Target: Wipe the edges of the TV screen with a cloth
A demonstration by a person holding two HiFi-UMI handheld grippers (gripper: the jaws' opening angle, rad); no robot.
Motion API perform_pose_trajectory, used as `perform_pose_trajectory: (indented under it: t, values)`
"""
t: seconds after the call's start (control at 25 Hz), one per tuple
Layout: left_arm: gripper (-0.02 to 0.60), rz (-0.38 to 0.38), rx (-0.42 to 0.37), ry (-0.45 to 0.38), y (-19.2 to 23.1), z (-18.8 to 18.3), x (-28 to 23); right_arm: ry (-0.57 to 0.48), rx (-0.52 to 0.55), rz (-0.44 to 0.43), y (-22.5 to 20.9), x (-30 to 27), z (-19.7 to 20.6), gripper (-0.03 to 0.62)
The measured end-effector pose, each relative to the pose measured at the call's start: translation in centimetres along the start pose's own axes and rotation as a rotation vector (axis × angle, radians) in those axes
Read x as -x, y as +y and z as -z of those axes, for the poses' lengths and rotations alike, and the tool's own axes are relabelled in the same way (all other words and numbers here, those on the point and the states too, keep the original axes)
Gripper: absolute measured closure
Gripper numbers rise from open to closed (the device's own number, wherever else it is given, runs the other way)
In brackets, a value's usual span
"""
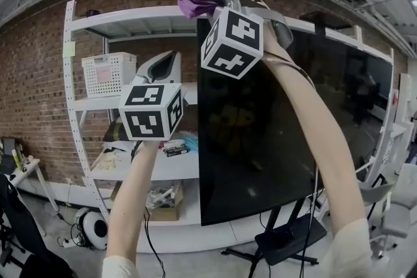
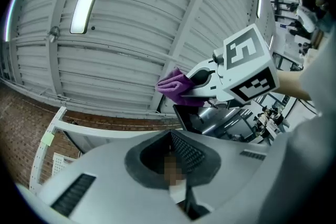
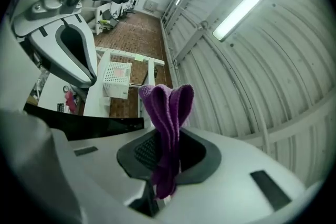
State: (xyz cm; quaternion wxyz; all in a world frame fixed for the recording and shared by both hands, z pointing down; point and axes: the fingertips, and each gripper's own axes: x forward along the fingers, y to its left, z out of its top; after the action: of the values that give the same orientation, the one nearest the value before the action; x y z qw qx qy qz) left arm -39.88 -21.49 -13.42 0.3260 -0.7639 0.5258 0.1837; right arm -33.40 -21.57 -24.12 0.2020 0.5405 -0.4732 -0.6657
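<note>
A large black TV screen [image 1: 287,133] stands on a floor stand at the right. My right gripper [image 1: 212,2] is raised to the TV's top left corner and is shut on a folded purple cloth [image 1: 194,3]. In the right gripper view the cloth [image 3: 168,107] sticks up from between the jaws, just above the TV's dark top edge [image 3: 79,126]. My left gripper [image 1: 171,60] is held lower, left of the screen, apart from it. Its jaws are shut with nothing in them [image 2: 172,136], and it looks up at the cloth [image 2: 177,86].
A white shelving unit [image 1: 70,107] stands against the brick wall behind and left of the TV, with a white basket [image 1: 107,73] and a cardboard box [image 1: 163,202] on it. The TV stand's feet [image 1: 287,237] spread over the floor. A dark chair [image 1: 19,231] is at lower left.
</note>
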Motion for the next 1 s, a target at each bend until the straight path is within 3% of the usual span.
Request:
perform_pose_trajectory:
  t: [0.36, 0.56, 0.76, 1.0]
  values:
    - [0.568, 0.006, 0.045, -0.011, -2.5, 0.0, -0.5, -0.054, 0.122, -0.123, 3.6, 1.3, 0.3, 0.538]
    - [0.568, -0.016, 0.036, -0.023, -2.7, -0.4, -0.5, -0.059, 0.168, -0.107, 3.3, 1.3, 1.0, 0.538]
    - [0.568, -0.016, 0.08, -0.036, -3.3, -1.0, 0.4, -0.059, 0.209, -0.11, 3.8, 1.3, 1.6, 0.539]
    - [0.568, -0.015, 0.043, -0.045, -6.3, -2.5, 0.3, -0.027, 0.214, -0.126, 3.5, 1.6, 5.2, 0.539]
